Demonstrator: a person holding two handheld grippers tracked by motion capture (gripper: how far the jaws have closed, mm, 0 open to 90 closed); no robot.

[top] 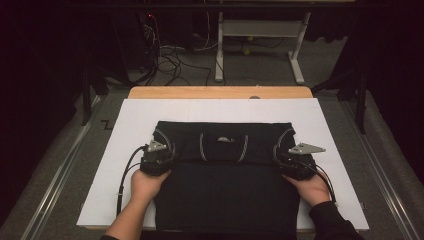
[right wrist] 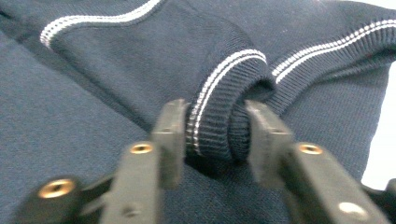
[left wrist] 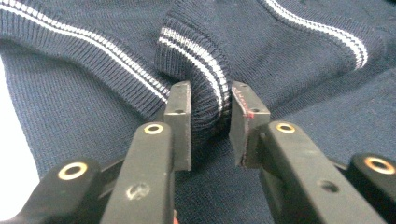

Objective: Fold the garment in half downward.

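A dark navy knit sweater [top: 225,195] with white-striped ribbed trims lies flat on a white board [top: 320,120]. My left gripper [top: 164,154] sits at the sweater's left side. In the left gripper view its jaws [left wrist: 211,114] pinch a bunched fold of the striped ribbed edge [left wrist: 205,79]. My right gripper [top: 286,156] is at the sweater's right side. In the right gripper view its jaws [right wrist: 215,135] squeeze a rolled fold of the striped ribbed edge [right wrist: 224,93]. A hand holds each gripper from the near side.
The white board rests on a wooden table [top: 220,92]. Bare white margins run to the left, right and far side of the sweater. Beyond the table there is a dark floor with cables [top: 170,60] and a grey desk frame [top: 260,30].
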